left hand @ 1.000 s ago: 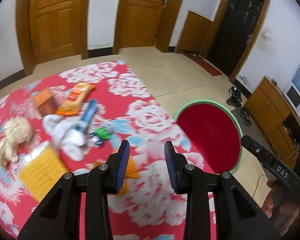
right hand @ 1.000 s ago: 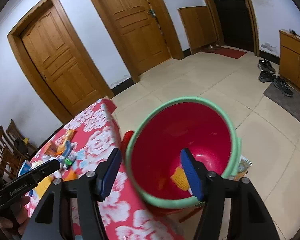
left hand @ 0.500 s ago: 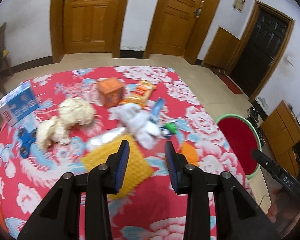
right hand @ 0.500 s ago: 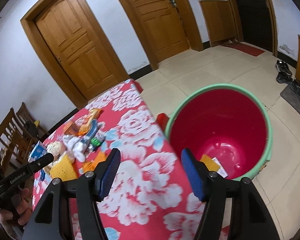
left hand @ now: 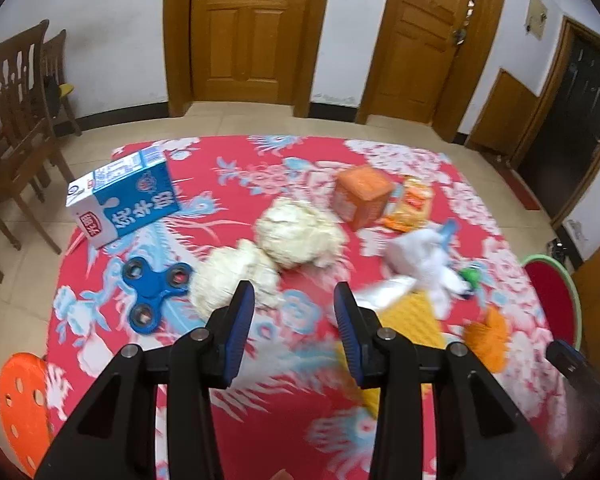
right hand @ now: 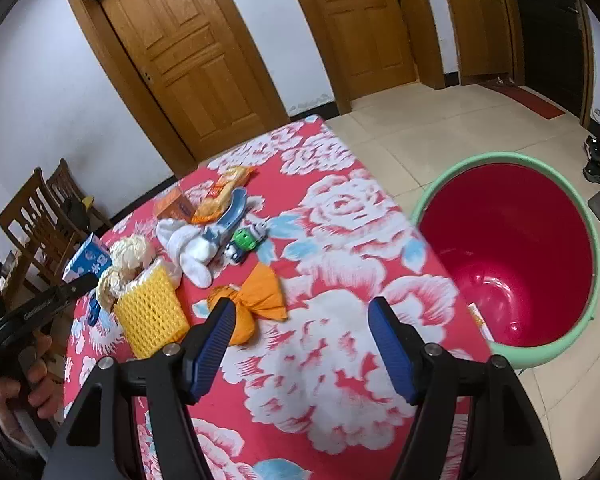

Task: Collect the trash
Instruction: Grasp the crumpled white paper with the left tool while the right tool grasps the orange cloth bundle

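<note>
Trash lies on a red floral tablecloth (left hand: 292,392): two crumpled cream paper balls (left hand: 298,234), a yellow foam net (right hand: 150,314), an orange wrapper (right hand: 256,300), white tissue (right hand: 188,244), an orange box (left hand: 362,196) and a snack bag (left hand: 412,204). A red bin with a green rim (right hand: 512,256) stands on the floor right of the table. My left gripper (left hand: 294,320) is open and empty, above the table just short of the nearer paper ball (left hand: 232,276). My right gripper (right hand: 302,334) is open and empty above the table, near the orange wrapper.
A blue milk carton (left hand: 126,198), a blue fidget spinner (left hand: 154,290) and a small green toy car (right hand: 246,240) also lie on the cloth. An orange stool (left hand: 22,404) stands at the near left. Wooden chairs (left hand: 16,120) stand left; doors behind.
Both grippers have swung left, away from the bin and over the table. The left view now centres on the paper balls; the right view now shows the table and the orange wrapper.
</note>
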Tool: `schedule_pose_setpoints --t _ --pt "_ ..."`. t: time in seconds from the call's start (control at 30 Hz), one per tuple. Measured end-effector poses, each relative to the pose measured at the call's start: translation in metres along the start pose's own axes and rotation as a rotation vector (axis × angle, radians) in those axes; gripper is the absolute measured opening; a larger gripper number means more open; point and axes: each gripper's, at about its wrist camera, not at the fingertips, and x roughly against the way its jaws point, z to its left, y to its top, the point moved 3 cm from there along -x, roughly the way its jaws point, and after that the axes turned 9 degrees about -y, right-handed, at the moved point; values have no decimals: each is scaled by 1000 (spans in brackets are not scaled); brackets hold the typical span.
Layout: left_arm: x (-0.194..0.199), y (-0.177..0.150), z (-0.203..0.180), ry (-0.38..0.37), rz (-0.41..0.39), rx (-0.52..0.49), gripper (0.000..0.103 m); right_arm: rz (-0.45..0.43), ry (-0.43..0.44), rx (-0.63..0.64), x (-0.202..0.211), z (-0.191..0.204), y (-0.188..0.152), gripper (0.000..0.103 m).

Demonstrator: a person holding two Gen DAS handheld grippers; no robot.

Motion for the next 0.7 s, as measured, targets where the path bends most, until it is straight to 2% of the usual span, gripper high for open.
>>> schedule_pose_setpoints --t 0.23,0.47,0.7 --pt "-24 3 26 69 19 -19 47 17 -7 28 -13 19 -1 71" --pt "-40 3 43 68 26 7 47 43 -16 45 -28 34 -4 72" --pt "-49 -1 55 17 36 52 47 58 -33 56 -38 45 -11 72"
